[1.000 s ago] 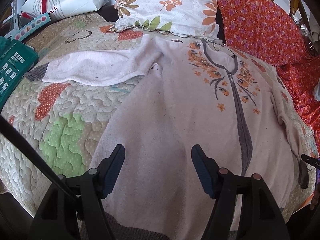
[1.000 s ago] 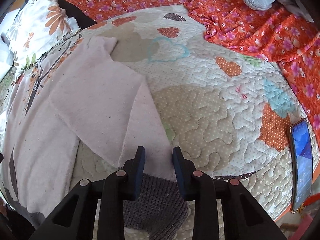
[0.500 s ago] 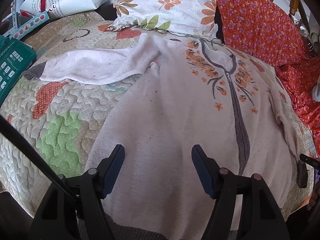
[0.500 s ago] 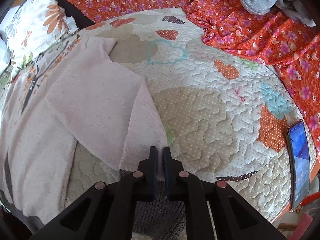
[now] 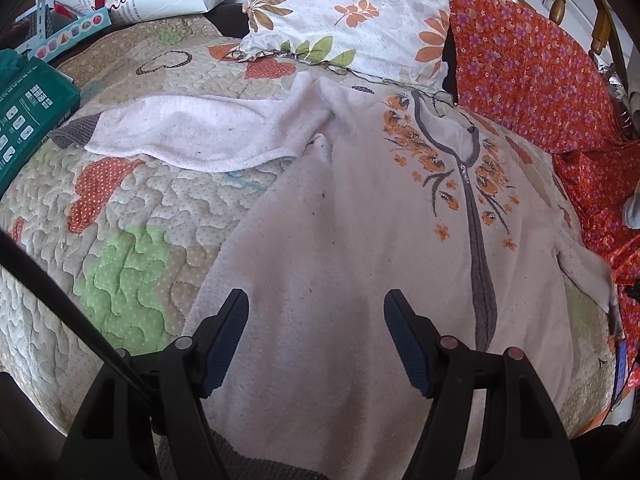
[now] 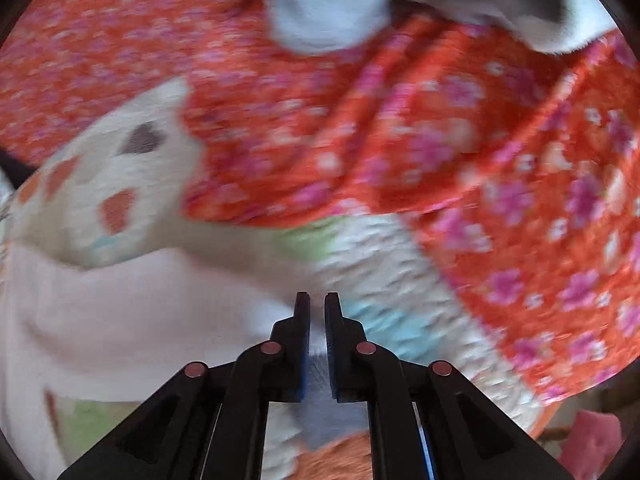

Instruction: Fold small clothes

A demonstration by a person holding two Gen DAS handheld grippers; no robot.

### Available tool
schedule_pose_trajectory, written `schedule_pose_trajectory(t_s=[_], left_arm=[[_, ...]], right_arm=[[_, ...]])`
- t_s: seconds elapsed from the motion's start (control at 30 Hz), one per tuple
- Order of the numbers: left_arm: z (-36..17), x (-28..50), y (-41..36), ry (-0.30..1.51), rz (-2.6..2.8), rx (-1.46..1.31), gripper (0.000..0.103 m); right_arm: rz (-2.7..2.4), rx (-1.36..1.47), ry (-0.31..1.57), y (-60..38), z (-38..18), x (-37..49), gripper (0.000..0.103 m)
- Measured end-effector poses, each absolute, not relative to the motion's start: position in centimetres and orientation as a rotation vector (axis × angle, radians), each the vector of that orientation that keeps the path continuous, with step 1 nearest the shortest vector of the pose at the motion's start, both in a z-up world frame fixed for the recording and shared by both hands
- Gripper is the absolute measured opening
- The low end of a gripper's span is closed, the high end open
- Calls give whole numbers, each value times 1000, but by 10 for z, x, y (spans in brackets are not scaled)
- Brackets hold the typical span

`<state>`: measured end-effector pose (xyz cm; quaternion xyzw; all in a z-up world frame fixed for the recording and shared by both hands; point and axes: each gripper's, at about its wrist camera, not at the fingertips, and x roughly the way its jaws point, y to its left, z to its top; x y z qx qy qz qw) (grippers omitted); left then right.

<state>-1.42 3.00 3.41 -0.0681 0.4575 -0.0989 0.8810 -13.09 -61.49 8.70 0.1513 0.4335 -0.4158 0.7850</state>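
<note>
A pale pink zip-up sweater (image 5: pixel 340 240) with orange flower embroidery and grey trim lies spread flat on the quilt. Its left sleeve (image 5: pixel 192 136) stretches out to the left, ending in a grey cuff. My left gripper (image 5: pixel 316 320) is open and empty, hovering over the sweater's lower body near the grey hem. My right gripper (image 6: pixel 317 320) is shut on the sweater's right sleeve (image 6: pixel 120 312) and holds it lifted; the right wrist view is motion-blurred. In the left wrist view the raised right sleeve (image 5: pixel 588 268) shows at the far right.
The quilt (image 5: pixel 120 240) covers the bed. A floral pillow (image 5: pixel 352 12) lies at the head. Orange floral fabric (image 5: pixel 532 68) lies to the right, also in the right wrist view (image 6: pixel 440 140), with a grey garment (image 6: pixel 320 4) on it. A green box (image 5: pixel 24 112) sits at left.
My right gripper closed on the right sleeve near the cuff, then lifted and swung it; the view now tilts up and blurs. My left gripper stayed open, shifting slightly over the sweater.
</note>
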Motion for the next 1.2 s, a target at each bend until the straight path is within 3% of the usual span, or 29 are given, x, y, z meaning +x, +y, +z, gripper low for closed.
schedule_pose_trajectory(t_s=[0.13, 0.2, 0.33, 0.47, 0.53, 0.57, 0.6, 0.63, 0.73, 0.8, 0.87, 0.9, 1.03, 1.2], left_arm=[[32, -12, 32, 974, -211, -156, 70], [31, -10, 32, 994, -230, -186, 70], [29, -11, 28, 1000, -242, -186, 71], [28, -14, 24, 991, -235, -140, 71], [28, -14, 25, 992, -230, -134, 71], [27, -14, 27, 994, -228, -136, 71], [27, -13, 28, 996, -225, -140, 71], [26, -13, 30, 999, -222, -147, 71], [23, -8, 33, 1017, -217, -177, 71], [23, -8, 34, 1019, -215, -195, 71], [24, -8, 34, 1014, -218, -200, 71], [25, -8, 33, 1014, -223, -197, 72], [23, -7, 30, 1032, -238, -199, 74], [27, -9, 28, 1028, -261, -219, 76]], right_arm=[[-918, 374, 842, -627, 110, -164, 22], [-870, 384, 843, -622, 112, -175, 24], [-690, 365, 916, -593, 93, -179, 48], [-619, 227, 1045, -568, 57, -162, 54], [-645, 119, 1146, -563, 37, -150, 53], [-676, 65, 1193, -562, 29, -145, 30], [-693, 39, 1214, -565, 27, -142, 13], [-705, 45, 1215, -569, 29, -140, 9], [-853, 57, 1139, -596, 50, -133, 9], [-1014, 93, 1084, -623, 65, -134, 17], [-1068, 233, 994, -639, 84, -149, 46], [-1044, 297, 954, -640, 90, -156, 49], [-798, 597, 829, -623, 97, -187, 50], [-682, 861, 824, -595, 55, -213, 50]])
